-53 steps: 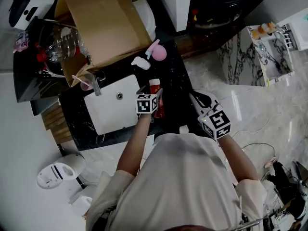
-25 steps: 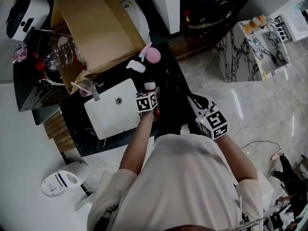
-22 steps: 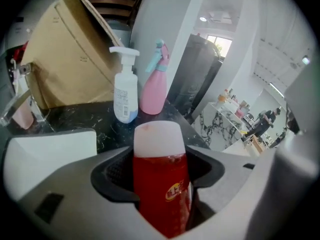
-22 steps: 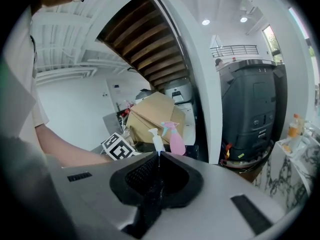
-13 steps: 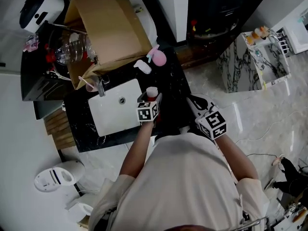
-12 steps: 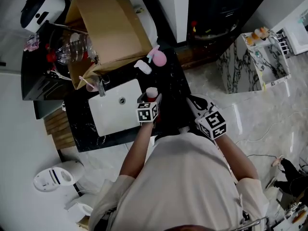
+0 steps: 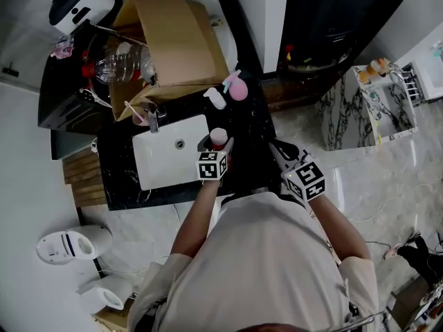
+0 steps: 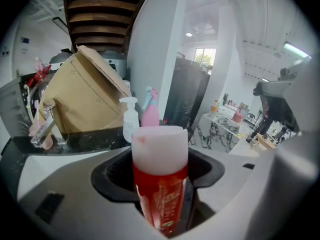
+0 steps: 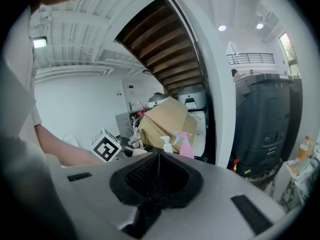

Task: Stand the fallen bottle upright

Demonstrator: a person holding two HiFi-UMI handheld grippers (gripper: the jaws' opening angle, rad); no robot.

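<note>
Left gripper view: the left gripper (image 8: 161, 206) clamps an upright red bottle (image 8: 160, 176) with a white cap between its jaws. In the head view, the bottle is just beside the white sink's (image 7: 166, 166) right edge on the black counter (image 7: 250, 166). Its base is hidden, so it may be lifted. The right gripper (image 9: 156, 181), jaws together and empty, hovers near the counter's right edge.
</note>
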